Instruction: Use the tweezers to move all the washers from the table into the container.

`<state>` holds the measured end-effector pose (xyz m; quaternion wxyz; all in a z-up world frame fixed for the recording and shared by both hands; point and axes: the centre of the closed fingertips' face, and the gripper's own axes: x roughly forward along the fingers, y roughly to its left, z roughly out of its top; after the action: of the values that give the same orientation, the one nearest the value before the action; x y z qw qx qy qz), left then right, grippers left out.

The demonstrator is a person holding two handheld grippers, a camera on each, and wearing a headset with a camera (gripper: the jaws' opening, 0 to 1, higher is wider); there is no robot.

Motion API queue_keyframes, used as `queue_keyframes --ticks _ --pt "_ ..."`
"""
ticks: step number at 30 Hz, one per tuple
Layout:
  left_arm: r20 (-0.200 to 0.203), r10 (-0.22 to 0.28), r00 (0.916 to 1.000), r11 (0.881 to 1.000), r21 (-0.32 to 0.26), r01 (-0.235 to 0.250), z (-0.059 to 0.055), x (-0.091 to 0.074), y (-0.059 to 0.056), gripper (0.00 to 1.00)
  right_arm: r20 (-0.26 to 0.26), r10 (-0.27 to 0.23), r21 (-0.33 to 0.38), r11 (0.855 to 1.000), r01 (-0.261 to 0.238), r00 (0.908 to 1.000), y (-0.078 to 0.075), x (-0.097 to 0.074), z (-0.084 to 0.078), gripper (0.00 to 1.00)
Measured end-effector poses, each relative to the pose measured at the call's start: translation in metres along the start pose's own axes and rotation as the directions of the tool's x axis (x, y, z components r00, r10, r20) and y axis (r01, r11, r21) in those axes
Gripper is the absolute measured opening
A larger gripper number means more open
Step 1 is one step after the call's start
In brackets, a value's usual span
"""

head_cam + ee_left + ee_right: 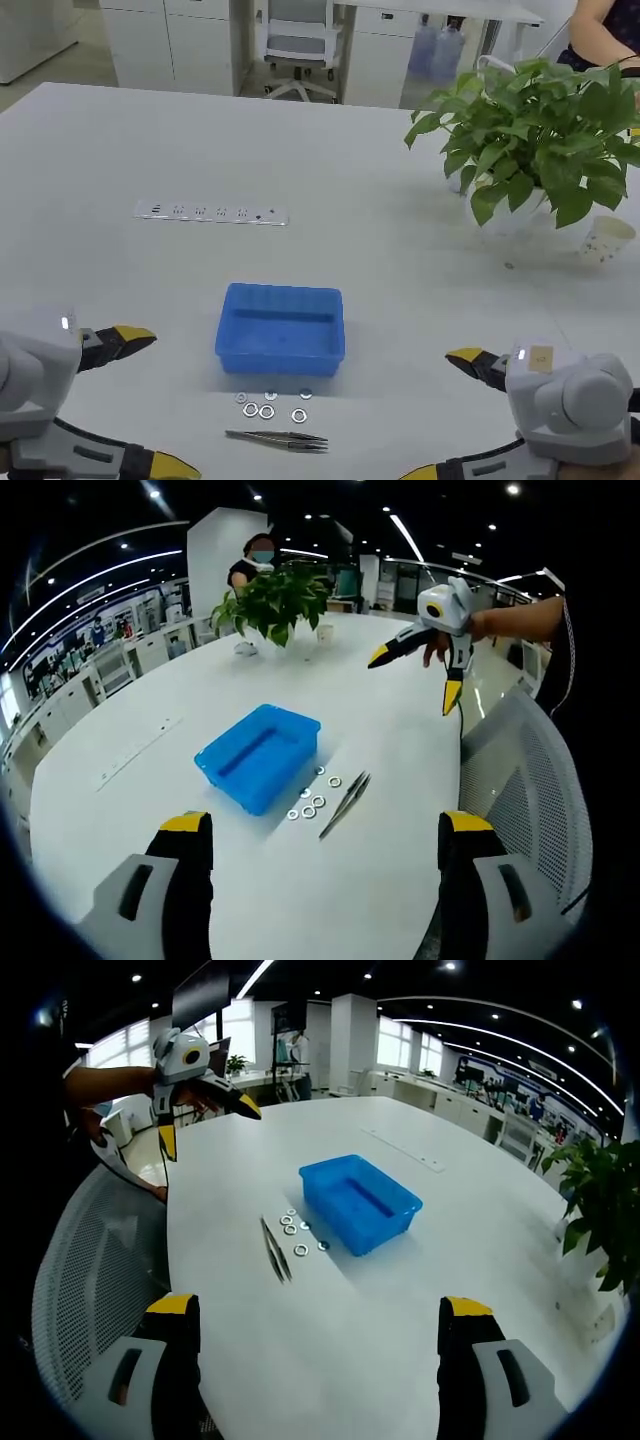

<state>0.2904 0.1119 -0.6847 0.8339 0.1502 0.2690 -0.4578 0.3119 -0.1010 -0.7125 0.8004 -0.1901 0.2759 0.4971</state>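
Note:
A blue plastic container (280, 352) stands empty on the white table, in front of me. Several small metal washers (268, 405) lie loose just before its near wall, and the tweezers (278, 438) lie flat a little closer to the table edge. My left gripper (165, 400) hovers open at the lower left, well to the left of the washers. My right gripper (440, 415) hovers open at the lower right. In the left gripper view the container (250, 788), washers (315, 792) and tweezers (345, 802) sit ahead of the open jaws. The right gripper view shows the container (385, 1230), washers (298, 1232) and tweezers (275, 1250).
A white power strip (210, 213) lies beyond the container. A potted plant (530, 140) and a paper cup (607, 240) stand at the far right. An office chair (298, 45) is behind the table, and a mesh chair (530, 780) at my side.

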Motion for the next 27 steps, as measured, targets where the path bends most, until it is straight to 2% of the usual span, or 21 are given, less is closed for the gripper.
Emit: queue_keyframes --ticks 27 --pt "-0.015 -0.012 0.9998 1.0 0.009 0.013 -0.0009 0.0015 -0.0022 0.99 -0.006 0.008 -0.001 1.0 -0.008 0.9999 0.001 0.0016 -0.0009 0.99"
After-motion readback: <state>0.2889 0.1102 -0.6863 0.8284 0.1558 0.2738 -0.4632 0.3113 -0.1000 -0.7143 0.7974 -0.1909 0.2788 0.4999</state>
